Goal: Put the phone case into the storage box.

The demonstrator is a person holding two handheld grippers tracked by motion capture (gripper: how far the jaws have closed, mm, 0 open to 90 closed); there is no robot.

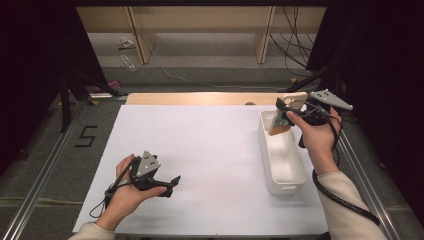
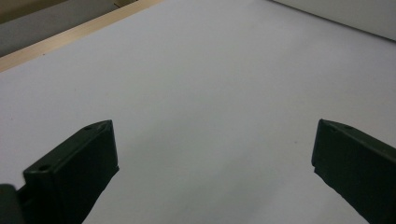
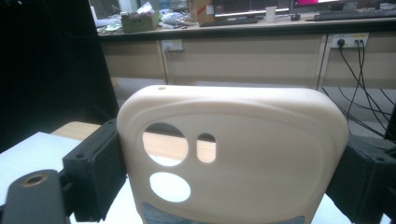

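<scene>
One phone case (image 3: 233, 154), cream-coloured with rounded corners, three camera cutouts (two round, one small slot) and a tiny hole near the top edge. The right gripper (image 1: 283, 114) has it clamped by its sides, held upright over the far end of the white bin (image 1: 290, 172). The left gripper (image 1: 170, 184) sits low over the white table (image 1: 200, 150), jaws spread wide with nothing between them.

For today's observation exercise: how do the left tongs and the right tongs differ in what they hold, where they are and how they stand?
The left tongs are open and hold nothing; the right tongs are shut on a cream phone case. The left tongs sit low over the white sheet at the near left; the right tongs are raised above the far end of the white bin. Both are black and hand-held.
</scene>
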